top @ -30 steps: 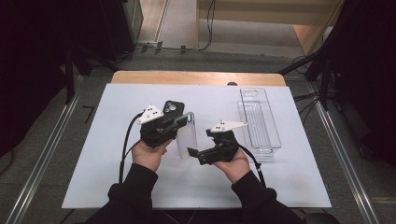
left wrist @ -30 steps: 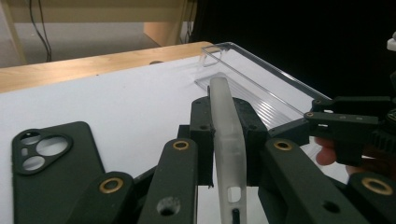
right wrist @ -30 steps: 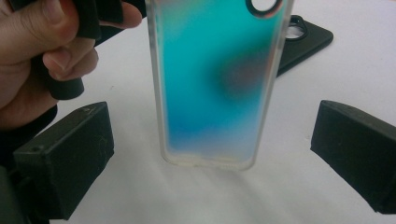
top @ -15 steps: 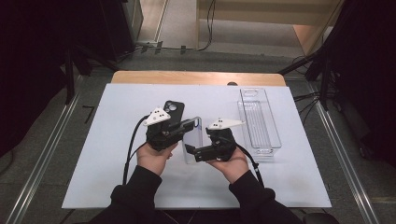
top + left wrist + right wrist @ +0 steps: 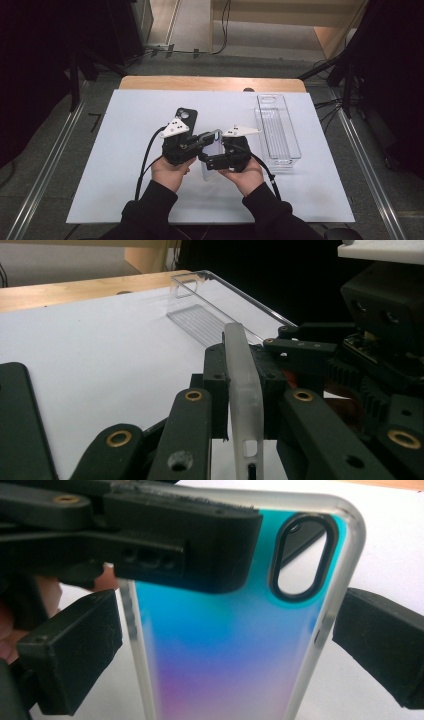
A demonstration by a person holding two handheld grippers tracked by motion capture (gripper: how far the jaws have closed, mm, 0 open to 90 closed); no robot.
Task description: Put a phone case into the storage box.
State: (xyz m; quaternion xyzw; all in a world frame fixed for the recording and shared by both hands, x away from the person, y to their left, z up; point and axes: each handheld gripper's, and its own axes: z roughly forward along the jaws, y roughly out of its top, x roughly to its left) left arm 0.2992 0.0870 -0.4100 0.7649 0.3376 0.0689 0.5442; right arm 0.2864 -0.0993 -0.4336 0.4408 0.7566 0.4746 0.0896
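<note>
A translucent phone case (image 5: 212, 150) with a blue-to-purple back is held above the middle of the table between both grippers. My left gripper (image 5: 200, 142) is shut on it; in the left gripper view the case (image 5: 239, 365) stands edge-on between the jaws. My right gripper (image 5: 214, 161) straddles the case's width. In the right gripper view its two pads (image 5: 70, 650) press the long edges of the case (image 5: 215, 630), below the oval camera cutout. The left gripper's fingers (image 5: 190, 545) clamp the case's upper part. A black phone (image 5: 186, 119) lies flat just beyond the left gripper.
A long clear plastic tray (image 5: 277, 130) lies on the white table top (image 5: 110, 150) to the right of the hands, and also shows as the tray (image 5: 210, 315) in the left gripper view. A wooden strip (image 5: 210, 83) runs along the table's far edge.
Both hands have come together toward the middle. The case, held by the left gripper alone before, now also sits between the right gripper's jaws.
</note>
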